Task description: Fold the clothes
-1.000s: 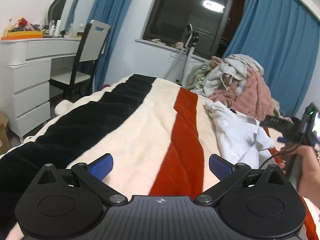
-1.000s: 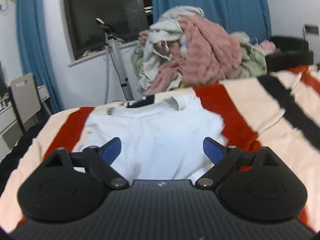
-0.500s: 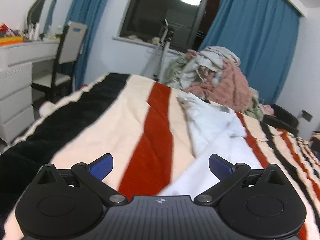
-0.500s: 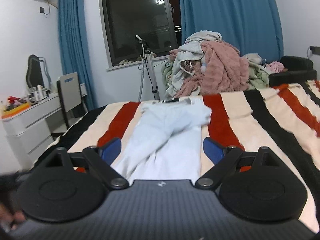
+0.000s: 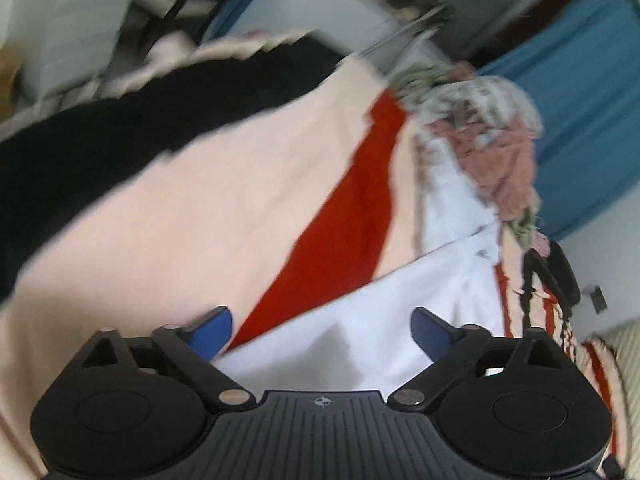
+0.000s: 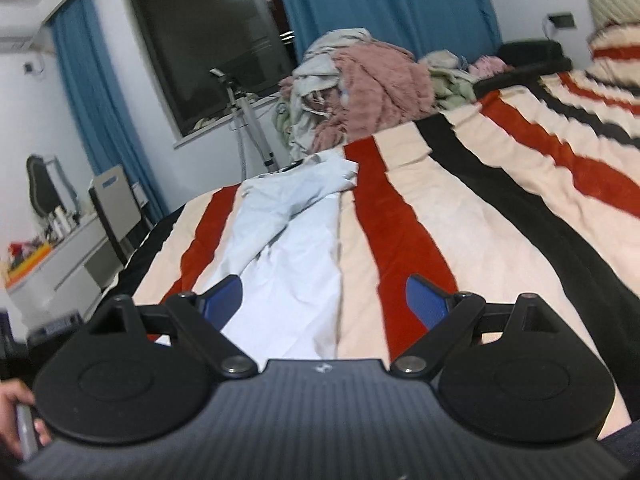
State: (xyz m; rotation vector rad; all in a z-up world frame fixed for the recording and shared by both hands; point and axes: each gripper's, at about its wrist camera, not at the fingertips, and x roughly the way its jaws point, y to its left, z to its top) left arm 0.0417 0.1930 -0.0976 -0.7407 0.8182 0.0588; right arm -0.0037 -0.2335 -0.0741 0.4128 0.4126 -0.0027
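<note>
Folding under way: both claws, left claw and right claw, wide and empty over the long white cotton garment at lower centre; next, grip its near hem.

Striped blanket covering bed; blue curtains hanging far; tripod standing by window; white dresser sitting left.

A bed is being covered by a striped blanket in cream, red and black bands, seen tilted and blurred in the left wrist view. A white garment is being carried directly on the blanket, laid lengthwise along a cream band between two red stripes. At the far end, a heap of clothes is being held against the blanket's edge.
</note>
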